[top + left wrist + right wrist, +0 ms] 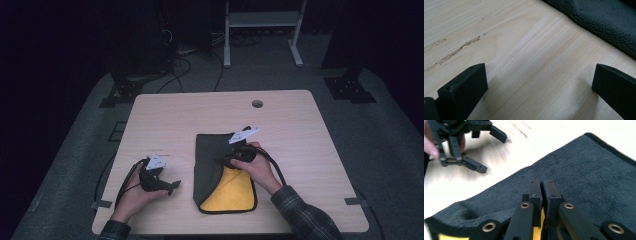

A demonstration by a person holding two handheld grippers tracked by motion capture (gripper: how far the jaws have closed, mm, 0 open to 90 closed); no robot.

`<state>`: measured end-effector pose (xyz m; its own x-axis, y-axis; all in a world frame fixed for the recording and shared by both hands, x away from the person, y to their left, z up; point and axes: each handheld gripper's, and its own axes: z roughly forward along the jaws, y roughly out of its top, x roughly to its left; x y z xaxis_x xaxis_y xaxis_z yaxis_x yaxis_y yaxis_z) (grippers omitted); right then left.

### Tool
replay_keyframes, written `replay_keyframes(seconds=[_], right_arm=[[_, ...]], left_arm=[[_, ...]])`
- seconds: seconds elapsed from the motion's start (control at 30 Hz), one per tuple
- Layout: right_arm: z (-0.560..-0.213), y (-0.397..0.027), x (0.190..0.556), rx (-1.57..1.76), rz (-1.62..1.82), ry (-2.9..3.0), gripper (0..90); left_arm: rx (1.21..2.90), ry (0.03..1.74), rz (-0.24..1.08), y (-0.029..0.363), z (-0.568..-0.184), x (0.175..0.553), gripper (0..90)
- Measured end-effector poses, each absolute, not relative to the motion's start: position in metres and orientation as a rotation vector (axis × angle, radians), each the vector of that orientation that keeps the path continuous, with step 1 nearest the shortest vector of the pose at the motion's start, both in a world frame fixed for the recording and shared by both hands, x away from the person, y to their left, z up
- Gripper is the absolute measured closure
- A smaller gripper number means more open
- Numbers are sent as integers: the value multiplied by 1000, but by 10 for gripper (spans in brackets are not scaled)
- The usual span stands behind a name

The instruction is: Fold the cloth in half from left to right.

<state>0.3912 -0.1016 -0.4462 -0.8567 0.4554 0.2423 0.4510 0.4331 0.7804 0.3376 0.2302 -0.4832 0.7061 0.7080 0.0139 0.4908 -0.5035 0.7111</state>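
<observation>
- The cloth (220, 172) lies near the middle of the bench (300, 150), towards the person's side. It is dark grey on one face and yellow on the other, with the grey part folded over so that the yellow shows at the near end.
- It looks like a soft, nappy microfibre towel: light, limp, with no stiffness to hold a shape. It should drape and sag from any point it is lifted by, and it is not fragile.
- The pile probably gives the pads good purchase, so slipping seems unlikely; the greater risk, I judge, is pinching one layer when two are wanted, or dragging the whole cloth across the smooth wood.
- A hemmed edge or corner is the sensible place to take hold, since the stitched rim is firmer than the open field of cloth.
- The right claw (542, 195) sits on the cloth at the folded edge. In the right gripper view its jaws stand almost together with only a thin slit between them, grey pile around them and yellow just beneath. They appear clamped on a thin fold of the cloth, though the pinched layer itself is hard to make out.
- The left claw (539, 82) rests low over bare bench just beside the cloth's left edge, jaws well apart, holding nothing.
</observation>
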Motion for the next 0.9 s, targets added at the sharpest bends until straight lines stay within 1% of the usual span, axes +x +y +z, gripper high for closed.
replay_keyframes(seconds=[0.3,0.53,0.9], right_arm=[[-432,-133,357,832,1479,2631,836],[-431,-158,327,833,1473,2631,856],[-438,-184,285,881,1449,2679,859]], left_arm=[[2210,906,398,230,-483,338,0],[2210,906,398,230,-483,338,0],[2210,909,399,230,-483,337,0]])
